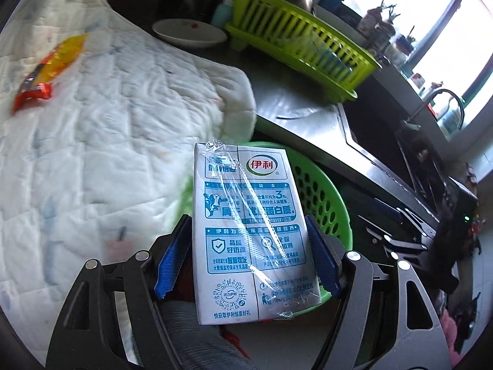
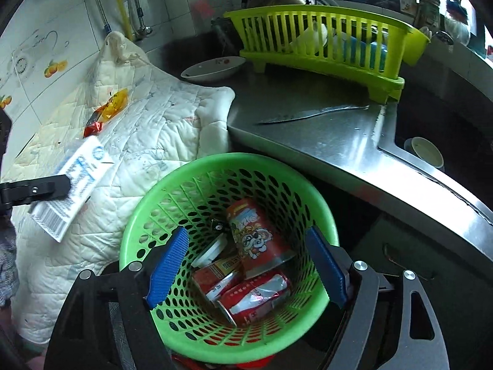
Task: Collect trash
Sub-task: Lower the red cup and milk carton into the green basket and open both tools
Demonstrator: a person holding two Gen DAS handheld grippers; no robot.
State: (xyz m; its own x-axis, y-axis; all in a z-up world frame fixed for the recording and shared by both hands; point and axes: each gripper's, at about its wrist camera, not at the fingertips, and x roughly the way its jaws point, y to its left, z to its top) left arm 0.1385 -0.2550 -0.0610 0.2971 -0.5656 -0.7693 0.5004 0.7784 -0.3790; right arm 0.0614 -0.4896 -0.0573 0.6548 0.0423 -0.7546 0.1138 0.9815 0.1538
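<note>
Steel counter [image 2: 323,141] w/ sink, quilted cloth [image 2: 160,129], tiled wall.

Your left gripper [image 1: 246,259] had the milk carton [image 1: 246,231] between its pads, over the near edge of the quilt [image 1: 107,117], just left of the basket [image 2: 234,162]. Your right gripper [image 2: 246,268] sat over the basket with nothing between its fingers. In the basket: several cans [image 2: 255,237] piled together with a lid [image 2: 212,251] at their left. A snack wrapper [image 2: 107,109] lay on the quilt, behind the carton. On the counter [image 2: 308,141] behind the basket lay a knife [image 2: 308,113]; behind that, the dish rack [image 2: 323,37], with a plate [image 2: 212,67] to its left. The sink [image 2: 446,129] was right of the counter, a cup [image 2: 426,151] in it.
</note>
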